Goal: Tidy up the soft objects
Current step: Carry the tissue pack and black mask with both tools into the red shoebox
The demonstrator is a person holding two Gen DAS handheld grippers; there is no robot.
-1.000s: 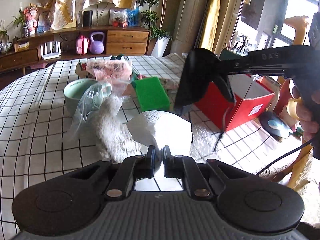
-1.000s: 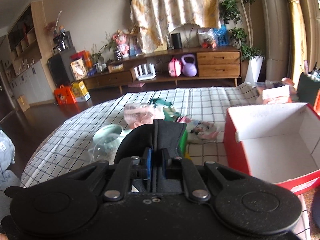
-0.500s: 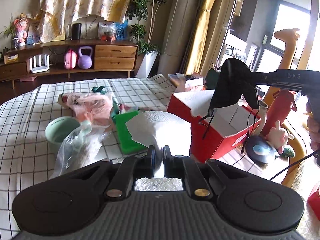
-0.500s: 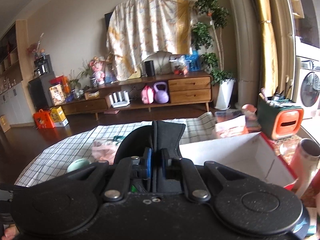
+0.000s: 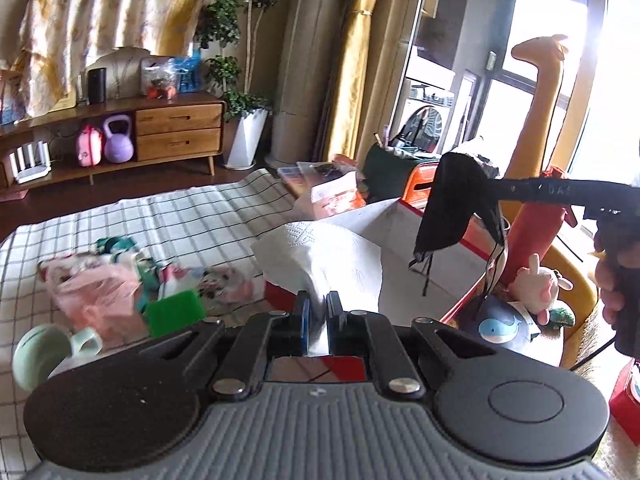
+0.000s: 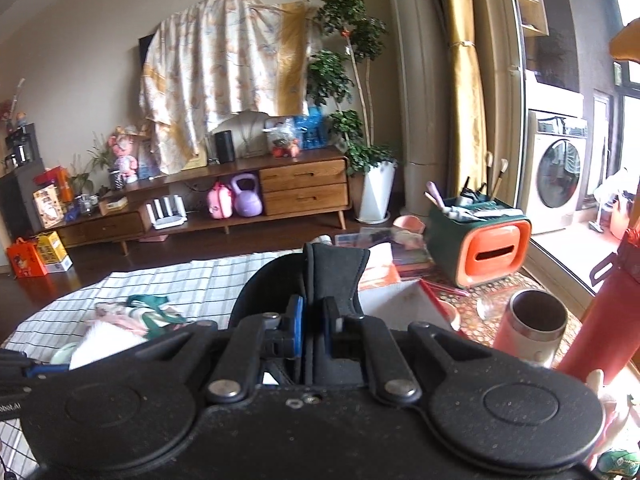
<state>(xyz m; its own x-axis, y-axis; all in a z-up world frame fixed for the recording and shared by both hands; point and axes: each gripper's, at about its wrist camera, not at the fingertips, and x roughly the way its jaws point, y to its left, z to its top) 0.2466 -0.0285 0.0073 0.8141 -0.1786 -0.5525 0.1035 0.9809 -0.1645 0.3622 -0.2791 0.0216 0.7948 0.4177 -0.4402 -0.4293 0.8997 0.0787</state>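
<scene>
My left gripper [image 5: 318, 308] is shut on a white paper towel [image 5: 324, 256], which fans out above the near edge of the red box [image 5: 468, 304]. My right gripper [image 6: 312, 320] is shut on a black face mask [image 6: 328, 276]. In the left wrist view the mask [image 5: 452, 208] hangs with its ear loops dangling over the white inside of the red box, at the end of the right gripper's long arm held by a hand [image 5: 616, 276]. The red box's rim [image 6: 434, 300] shows just right of the mask in the right wrist view.
On the checked cloth [image 5: 180, 216] lie a pink plastic bag [image 5: 92, 288], a green sponge [image 5: 174, 312], a mint cup [image 5: 44, 352] and patterned fabric pieces. Beyond the box stand an orange-and-green organiser [image 6: 480, 240], a pink tumbler [image 6: 532, 328], plush toys [image 5: 536, 284] and a giraffe figure.
Both grippers have swung right and risen, from over the cloth's clutter to the red box. The paper towel and the mask travelled with them; the mask now hangs over the box's inside.
</scene>
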